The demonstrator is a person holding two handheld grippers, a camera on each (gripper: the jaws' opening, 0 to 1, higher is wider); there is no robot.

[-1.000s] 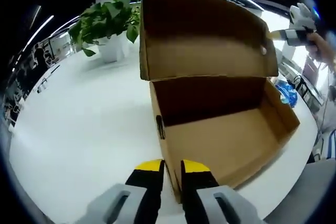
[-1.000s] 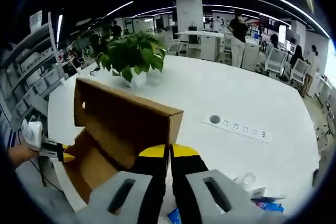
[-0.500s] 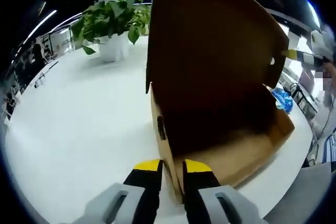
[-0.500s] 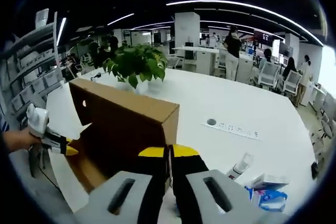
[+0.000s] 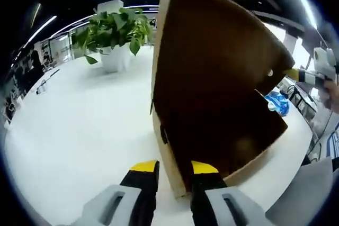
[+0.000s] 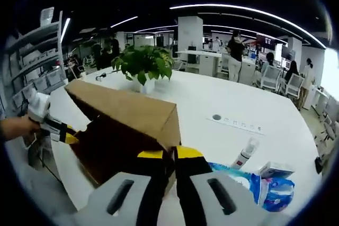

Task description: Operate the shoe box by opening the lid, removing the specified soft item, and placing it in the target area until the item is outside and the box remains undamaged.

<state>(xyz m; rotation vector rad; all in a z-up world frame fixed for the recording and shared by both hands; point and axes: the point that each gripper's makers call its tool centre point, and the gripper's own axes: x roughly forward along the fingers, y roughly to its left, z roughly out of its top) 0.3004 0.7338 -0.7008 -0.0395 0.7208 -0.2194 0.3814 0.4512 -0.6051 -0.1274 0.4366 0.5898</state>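
Cardboard shoe box (image 5: 212, 104) stands on the white table (image 5: 79, 130), its lid (image 6: 127, 110) lowered most of the way over the body, so the interior is dark in the left gripper view and nothing inside can be made out. The left gripper (image 5: 173, 169) straddles the near corner wall of the box, one yellow-tipped jaw on either side of the cardboard edge; whether the jaws actually press the wall is hard to tell. The right gripper (image 6: 169, 155) has its jaws pinched on the corner of the lid, the tips nearly meeting around the cardboard.

Seen from the right gripper view, the other gripper's yellow tip sits at the box's far left end, held by a hand (image 6: 13, 128) cut off at the edge. Just beside the box lie a blue-and-white soft packet (image 6: 259, 186), a small white bottle (image 6: 244, 153) and a white carton (image 6: 274, 170), partly hidden behind the jaws. A potted plant (image 5: 114, 33) stands farther back on the table.
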